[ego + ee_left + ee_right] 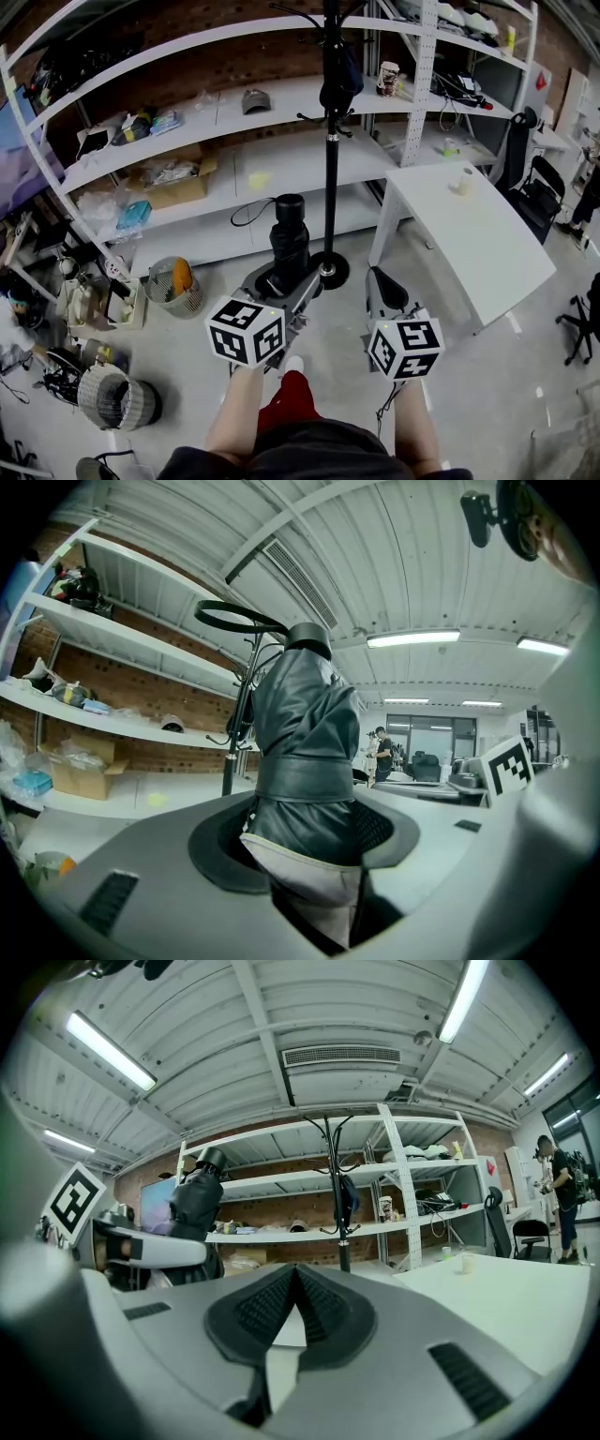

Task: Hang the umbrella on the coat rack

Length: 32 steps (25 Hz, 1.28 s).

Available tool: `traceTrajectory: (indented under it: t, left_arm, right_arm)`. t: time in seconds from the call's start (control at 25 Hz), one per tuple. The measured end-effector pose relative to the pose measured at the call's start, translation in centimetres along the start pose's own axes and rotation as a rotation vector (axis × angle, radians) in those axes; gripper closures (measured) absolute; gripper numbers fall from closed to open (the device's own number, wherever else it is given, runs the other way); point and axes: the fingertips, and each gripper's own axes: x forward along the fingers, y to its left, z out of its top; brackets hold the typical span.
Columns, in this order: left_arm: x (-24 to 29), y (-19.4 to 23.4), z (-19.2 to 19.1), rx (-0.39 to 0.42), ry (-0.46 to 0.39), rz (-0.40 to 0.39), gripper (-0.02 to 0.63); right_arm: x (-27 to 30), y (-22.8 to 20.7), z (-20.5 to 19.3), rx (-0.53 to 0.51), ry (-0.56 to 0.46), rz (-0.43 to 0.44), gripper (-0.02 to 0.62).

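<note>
Slippage is the main risk: the left claw clamps the folded umbrella low on its smooth sleeve, so it could tip; its strap loop could miss a hook; the right claw is closed and empty. Ahead at twelve o'clock stands the coat rack, bare floor before it; the white tabletop crowds two o'clock; shelves back it.

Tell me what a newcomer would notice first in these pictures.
A folded black umbrella stands upright in the middle of the head view, clamped in the left gripper. Just behind it rises the black coat rack, in front of the white shelves. The right gripper is shut and empty, near a white table at the right.
</note>
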Motion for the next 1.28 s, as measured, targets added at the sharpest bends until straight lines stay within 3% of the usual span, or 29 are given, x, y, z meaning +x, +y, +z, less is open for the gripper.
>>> traceTrajectory:
  t: [0.4, 0.84, 1.28]
  left_arm:
    - [4.2, 6.2, 1.7, 0.011, -0.005, -0.008, 0.377]
    - [10.1, 15.6, 5.5, 0.034, -0.010, -0.015, 0.377]
    - [15.5, 22.0, 8.6, 0.066, -0.014, -0.075, 0.377]
  right_arm:
    - [7.1, 0.0, 0.3, -0.033, 0.012, 0.000, 0.577]
    - [18.8, 0.1, 1.9, -0.044, 0.028, 0.007, 0.578]
    - [27.3, -0.9, 4.1, -0.068, 0.006, -0.036, 0.577]
